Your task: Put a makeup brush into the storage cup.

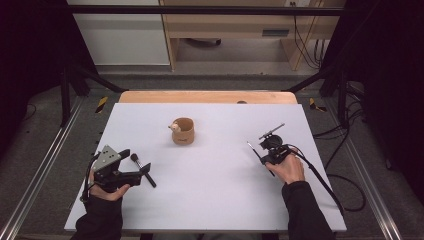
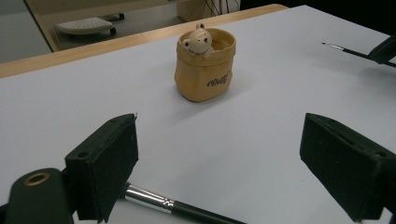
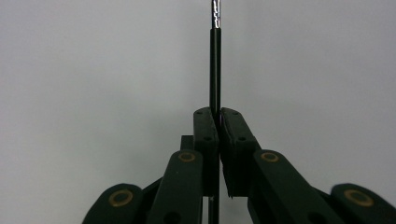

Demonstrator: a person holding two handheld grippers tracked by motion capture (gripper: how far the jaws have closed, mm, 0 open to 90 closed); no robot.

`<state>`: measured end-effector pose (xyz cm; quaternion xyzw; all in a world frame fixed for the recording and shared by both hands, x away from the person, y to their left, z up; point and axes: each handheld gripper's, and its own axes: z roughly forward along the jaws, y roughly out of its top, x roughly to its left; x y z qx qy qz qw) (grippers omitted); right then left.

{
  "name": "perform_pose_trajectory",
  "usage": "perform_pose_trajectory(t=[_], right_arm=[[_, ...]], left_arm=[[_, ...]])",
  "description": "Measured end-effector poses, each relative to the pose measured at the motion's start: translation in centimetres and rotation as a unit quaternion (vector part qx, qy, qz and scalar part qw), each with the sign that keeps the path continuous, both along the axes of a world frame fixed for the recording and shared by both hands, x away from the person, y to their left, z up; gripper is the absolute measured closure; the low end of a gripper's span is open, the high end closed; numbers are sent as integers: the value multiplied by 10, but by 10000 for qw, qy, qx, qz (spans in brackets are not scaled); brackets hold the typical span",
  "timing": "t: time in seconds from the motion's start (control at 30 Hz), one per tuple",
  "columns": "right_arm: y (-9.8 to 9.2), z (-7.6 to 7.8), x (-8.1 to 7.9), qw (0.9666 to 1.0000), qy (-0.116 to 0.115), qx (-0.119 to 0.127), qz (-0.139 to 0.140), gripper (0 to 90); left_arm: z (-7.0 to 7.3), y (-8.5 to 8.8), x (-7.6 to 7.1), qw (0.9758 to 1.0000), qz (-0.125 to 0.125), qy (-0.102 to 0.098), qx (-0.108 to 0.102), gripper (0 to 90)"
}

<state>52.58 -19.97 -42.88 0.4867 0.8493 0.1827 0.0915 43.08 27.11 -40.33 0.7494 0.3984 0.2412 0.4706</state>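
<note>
A tan pouch-shaped holder (image 1: 182, 132) with a small bear figure (image 2: 198, 39) on its rim stands upright at the middle of the white table. My left gripper (image 1: 144, 172) is open, its jaws wide apart (image 2: 229, 158) and facing the holder (image 2: 205, 70). A black makeup brush (image 1: 143, 171) with a silver ferrule (image 2: 149, 198) lies on the table under and across the jaws. My right gripper (image 1: 265, 158) is shut on a thin black brush (image 3: 215, 70), whose fine tip (image 1: 248, 144) points away to the left.
The white table top (image 1: 210, 190) ends in a wooden strip (image 1: 207, 97) at the far side. A slim grey and black stick (image 1: 271, 131) shows just behind the right gripper. Cables (image 1: 325, 182) trail off the table's right edge.
</note>
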Motion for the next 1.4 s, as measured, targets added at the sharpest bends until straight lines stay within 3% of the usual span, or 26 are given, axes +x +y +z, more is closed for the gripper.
perform_pose_trajectory(t=[0.1, 0.27, 0.43, 0.53, 0.57, 0.6, 0.67, 0.77, 0.8, 0.83, 0.9, 1.07, 1.23, 1.37, 1.4], right_arm=[[0, 5, -8, 9994, -169, 297, 49, 860], [2, 8, -18, 9975, -395, 559, 198, 860], [7, 12, -33, 9928, -625, 959, 360, 859], [8, 13, -39, 9906, -743, 1072, 405, 860], [10, 13, -44, 9870, -879, 1255, 489, 859], [10, 13, -44, 9870, -879, 1255, 489, 859], [11, 14, -50, 9817, -1075, 1467, 556, 859], [12, 15, -54, 9784, -1161, 1589, 635, 859], [12, 17, -56, 9752, -1263, 1698, 653, 860], [12, 17, -56, 9752, -1263, 1698, 653, 860], [11, 17, -59, 9719, -1421, 1730, 726, 860], [12, 16, -61, 9682, -1488, 1843, 803, 859], [14, 16, -64, 9609, -1636, 2053, 880, 859], [16, 17, -67, 9531, -1792, 2245, 955, 859], [16, 17, -67, 9531, -1792, 2245, 955, 859]], left_arm=[[0, -2, 0, 10000, -14, 8, 5, 104], [-1, -6, 0, 10000, -39, 27, 19, 104], [-2, -11, 0, 9999, -93, 53, 63, 104], [-3, -13, 0, 9999, -96, 63, 38, 104], [-3, -15, 0, 9999, -129, 77, 62, 104], [-3, -15, 0, 9999, -129, 77, 62, 104], [-4, -20, -1, 9998, -165, 92, 47, 104], [-3, -23, -1, 9998, -194, 89, 1, 104], [-3, -26, -2, 9997, -211, 88, -11, 104], [-3, -26, -2, 9997, -211, 88, -11, 104], [-2, -29, -3, 9996, -228, 83, -106, 104], [0, -38, -5, 9995, -288, 47, -153, 105], [1, -42, -6, 9992, -308, 46, -252, 107], [5, -47, -5, 9990, -327, -7, -295, 111], [5, -47, -5, 9990, -327, -7, -295, 111]])
